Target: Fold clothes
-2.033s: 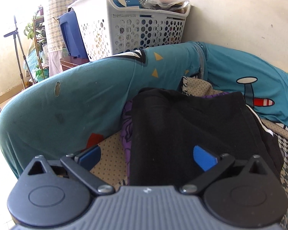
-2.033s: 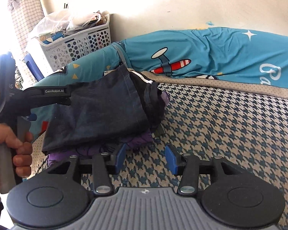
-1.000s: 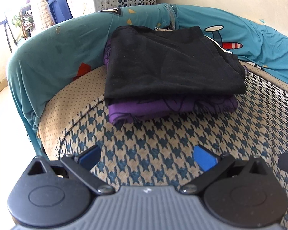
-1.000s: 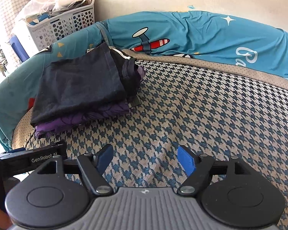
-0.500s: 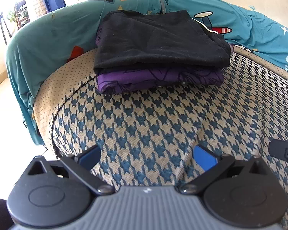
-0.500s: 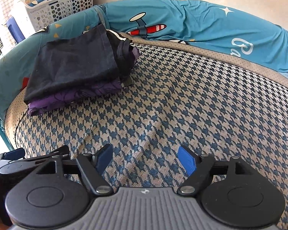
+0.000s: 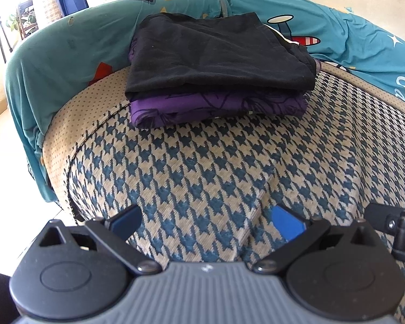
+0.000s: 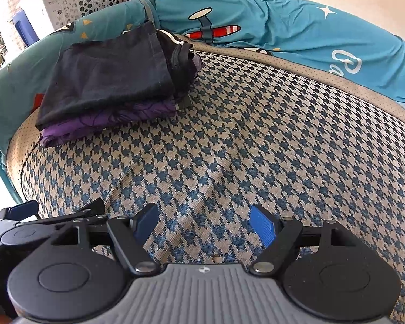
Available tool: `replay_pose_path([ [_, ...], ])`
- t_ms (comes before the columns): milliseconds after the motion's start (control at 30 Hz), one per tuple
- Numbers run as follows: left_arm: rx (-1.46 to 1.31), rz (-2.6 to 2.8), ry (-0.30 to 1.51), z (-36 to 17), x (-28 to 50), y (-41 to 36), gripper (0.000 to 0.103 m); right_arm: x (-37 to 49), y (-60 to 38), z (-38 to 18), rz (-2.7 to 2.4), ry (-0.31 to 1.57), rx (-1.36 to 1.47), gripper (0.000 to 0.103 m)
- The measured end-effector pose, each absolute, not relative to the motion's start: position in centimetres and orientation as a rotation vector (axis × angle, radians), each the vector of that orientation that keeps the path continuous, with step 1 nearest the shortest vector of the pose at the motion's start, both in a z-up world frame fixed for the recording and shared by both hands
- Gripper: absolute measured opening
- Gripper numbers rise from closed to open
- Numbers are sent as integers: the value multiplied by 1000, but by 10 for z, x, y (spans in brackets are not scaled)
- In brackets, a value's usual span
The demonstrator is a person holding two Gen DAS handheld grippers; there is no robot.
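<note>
While both tools hang over bare upholstery, the folded black cotton garment (image 7: 216,54) lies on top of a folded purple patterned garment (image 7: 218,106), the pair stacked at the far corner of the blue-and-beige houndstooth sofa seat (image 7: 216,167), against the teal cartoon-print sofa cover (image 7: 62,62). The left hand-held gripper (image 7: 206,220) stands wide apart with nothing between its blue pads, and the right hand-held gripper (image 8: 205,222) is likewise spread and empty; both are well apart from the stack.

Judging from this, the main risk is to the finished pile. Its right side looks loose: bunched black edges (image 8: 182,59) spill over the purple layer, so a careless brush or another garment dropped on top could slump it. No unfolded clothing shows on the seat, so reaching towards the white perforated plastic laundry basket (image 8: 86,0) behind the armrest could drag a tool across the stack.
</note>
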State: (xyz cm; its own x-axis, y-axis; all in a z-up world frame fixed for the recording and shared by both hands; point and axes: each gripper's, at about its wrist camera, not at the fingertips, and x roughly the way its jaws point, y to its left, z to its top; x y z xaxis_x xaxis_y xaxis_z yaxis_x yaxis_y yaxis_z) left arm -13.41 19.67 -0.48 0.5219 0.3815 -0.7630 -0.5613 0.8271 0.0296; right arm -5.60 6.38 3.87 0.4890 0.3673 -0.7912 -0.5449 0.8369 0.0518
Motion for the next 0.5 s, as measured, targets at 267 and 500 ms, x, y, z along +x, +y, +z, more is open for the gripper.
replay_pose_path([
  [267, -233, 564, 846, -5, -133, 197, 103, -57, 67, 37, 566, 903, -229, 75],
  [500, -230, 555, 834, -4, -131, 196, 103, -58, 68, 37, 575, 891, -236, 75],
])
